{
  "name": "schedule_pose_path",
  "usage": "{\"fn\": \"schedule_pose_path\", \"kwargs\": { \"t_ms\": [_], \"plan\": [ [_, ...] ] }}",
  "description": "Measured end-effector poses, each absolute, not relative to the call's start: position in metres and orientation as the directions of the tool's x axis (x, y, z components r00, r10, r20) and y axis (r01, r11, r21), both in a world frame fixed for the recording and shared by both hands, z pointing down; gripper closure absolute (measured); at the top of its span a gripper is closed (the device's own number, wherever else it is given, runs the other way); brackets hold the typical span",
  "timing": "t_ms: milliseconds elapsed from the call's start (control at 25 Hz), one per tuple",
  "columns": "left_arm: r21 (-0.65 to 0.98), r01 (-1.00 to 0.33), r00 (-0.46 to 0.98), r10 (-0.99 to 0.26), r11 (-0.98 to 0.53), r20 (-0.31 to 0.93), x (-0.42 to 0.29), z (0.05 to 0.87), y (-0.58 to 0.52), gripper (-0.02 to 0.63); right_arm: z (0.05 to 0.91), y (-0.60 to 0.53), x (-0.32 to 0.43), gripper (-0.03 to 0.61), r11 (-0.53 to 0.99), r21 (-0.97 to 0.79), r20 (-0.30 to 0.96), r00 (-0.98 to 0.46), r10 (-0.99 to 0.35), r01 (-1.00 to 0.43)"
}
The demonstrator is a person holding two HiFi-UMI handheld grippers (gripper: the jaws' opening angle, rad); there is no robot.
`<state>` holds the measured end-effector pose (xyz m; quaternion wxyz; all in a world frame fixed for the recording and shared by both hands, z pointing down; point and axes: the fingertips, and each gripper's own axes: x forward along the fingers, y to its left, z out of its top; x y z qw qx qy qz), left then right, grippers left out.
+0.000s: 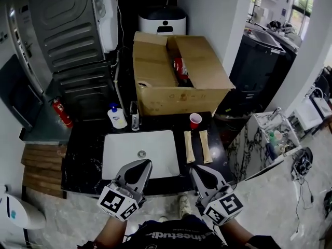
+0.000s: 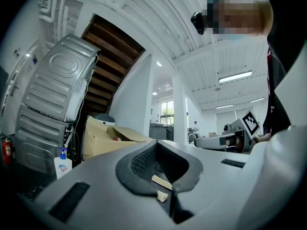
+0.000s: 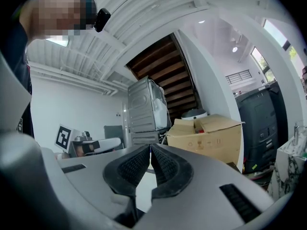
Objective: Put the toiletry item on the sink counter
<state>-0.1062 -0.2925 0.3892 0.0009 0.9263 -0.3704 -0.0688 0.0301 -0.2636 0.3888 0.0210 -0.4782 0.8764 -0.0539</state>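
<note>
Two tan toiletry tubes (image 1: 189,146) (image 1: 206,146) lie side by side on the black sink counter (image 1: 83,160), just right of the white basin (image 1: 124,149). My left gripper (image 1: 147,163) hovers over the counter's near edge at the basin's front, jaws shut with nothing in them. My right gripper (image 1: 195,169) hangs beside it, just short of the tubes, also shut and empty. In the left gripper view the closed jaws (image 2: 156,146) point toward the box; the right gripper view shows its ribbed pads (image 3: 150,150) pressed together.
A soap pump bottle (image 1: 117,117) and the faucet (image 1: 135,116) stand behind the basin, with a red cup (image 1: 195,120) to their right. A large open cardboard box (image 1: 176,74) fills the back of the counter. A grey appliance (image 1: 72,30) and a fire extinguisher (image 1: 62,112) are at the left.
</note>
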Motion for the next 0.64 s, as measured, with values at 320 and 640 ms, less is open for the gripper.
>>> {"fn": "schedule_pose_path", "kwargs": {
  "t_ms": [320,640],
  "plan": [
    [0.048,-0.677,0.727,-0.677,-0.734,-0.115,-0.096,0.389,-0.295,0.6,0.387,-0.264,0.033,0.538,0.541,-0.111,0.024,-0.546,-0.837,-0.834],
    [0.048,-0.67,0.733,-0.671,-0.741,-0.114,-0.094,0.393,-0.292,0.6,0.39,-0.261,0.03,0.538,0.546,-0.102,0.031,-0.552,-0.834,-0.831]
  ]
}}
